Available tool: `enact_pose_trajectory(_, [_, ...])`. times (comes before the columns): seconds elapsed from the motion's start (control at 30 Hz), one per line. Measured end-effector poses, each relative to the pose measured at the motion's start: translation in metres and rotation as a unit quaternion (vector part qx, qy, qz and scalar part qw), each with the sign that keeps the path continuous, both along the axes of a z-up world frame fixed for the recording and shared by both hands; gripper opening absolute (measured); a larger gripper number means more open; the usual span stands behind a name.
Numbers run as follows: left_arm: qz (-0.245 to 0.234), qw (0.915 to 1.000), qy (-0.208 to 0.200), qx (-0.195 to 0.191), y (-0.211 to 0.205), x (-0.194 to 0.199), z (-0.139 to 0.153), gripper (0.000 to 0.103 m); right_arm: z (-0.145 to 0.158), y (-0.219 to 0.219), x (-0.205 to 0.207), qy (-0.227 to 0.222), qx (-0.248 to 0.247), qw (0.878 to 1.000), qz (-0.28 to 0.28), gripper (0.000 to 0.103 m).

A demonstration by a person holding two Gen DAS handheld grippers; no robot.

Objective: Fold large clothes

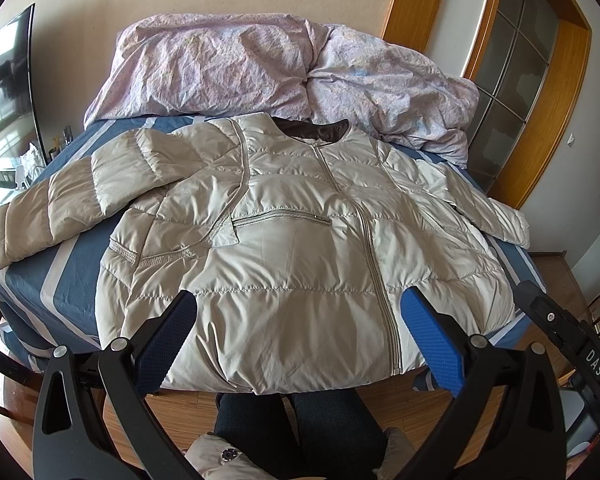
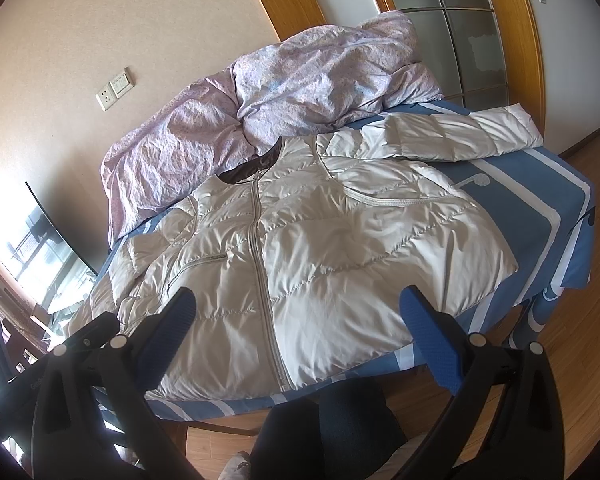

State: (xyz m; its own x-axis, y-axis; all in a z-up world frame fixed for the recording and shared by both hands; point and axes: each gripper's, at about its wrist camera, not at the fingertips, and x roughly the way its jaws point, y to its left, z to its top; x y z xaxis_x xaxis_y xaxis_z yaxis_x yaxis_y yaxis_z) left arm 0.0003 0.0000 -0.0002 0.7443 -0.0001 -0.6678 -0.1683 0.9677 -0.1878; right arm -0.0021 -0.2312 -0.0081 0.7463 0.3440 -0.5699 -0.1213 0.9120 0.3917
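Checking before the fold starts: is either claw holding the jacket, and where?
Nothing held: left claw and right claw hang open above the puffer jacket.

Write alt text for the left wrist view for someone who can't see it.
A pale puffer jacket lies zipped and face up on a blue striped bed, sleeves spread. The open left tool hovers over its hem, holding nothing. A crumpled lilac duvet is piled behind by the wall.
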Motion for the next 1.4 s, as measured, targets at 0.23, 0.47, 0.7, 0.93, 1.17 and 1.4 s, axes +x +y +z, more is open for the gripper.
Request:
enact_pose_trajectory(0.23, [0.0,1.0,0.0,0.0,0.0,0.0,0.0,0.102,0.0,-0.001,0.001,0.0,0.0,1.0,0.0,0.101])
enact_pose_trajectory(0.47, [0.0,1.0,0.0,-0.001,0.0,0.0,0.0,0.102,0.0,-0.001,0.001,0.0,0.0,1.0,0.0,0.101])
enact_pose_trajectory(0.7, [0.0,1.0,0.0,-0.001,0.0,0.0,0.0,0.102,-0.001,-0.002,0.002,0.001,0.001,1.0,-0.001,0.101])
enact_pose_trajectory(0.93, [0.002,1.0,0.003,-0.001,0.0,0.001,-0.001,0.102,-0.006,-0.005,0.007,0.003,0.001,1.0,-0.005,0.101])
enact_pose_trajectory(1.17, [0.009,0.9996,0.024,-0.008,0.013,0.024,-0.015,0.102,-0.016,-0.018,0.034,0.006,0.006,0.999,-0.031,0.101])
enact_pose_trajectory(1.4, [0.014,0.999,0.042,-0.009,0.036,0.058,-0.023,0.102,-0.032,-0.072,0.104,0.021,0.021,0.997,-0.07,0.101])
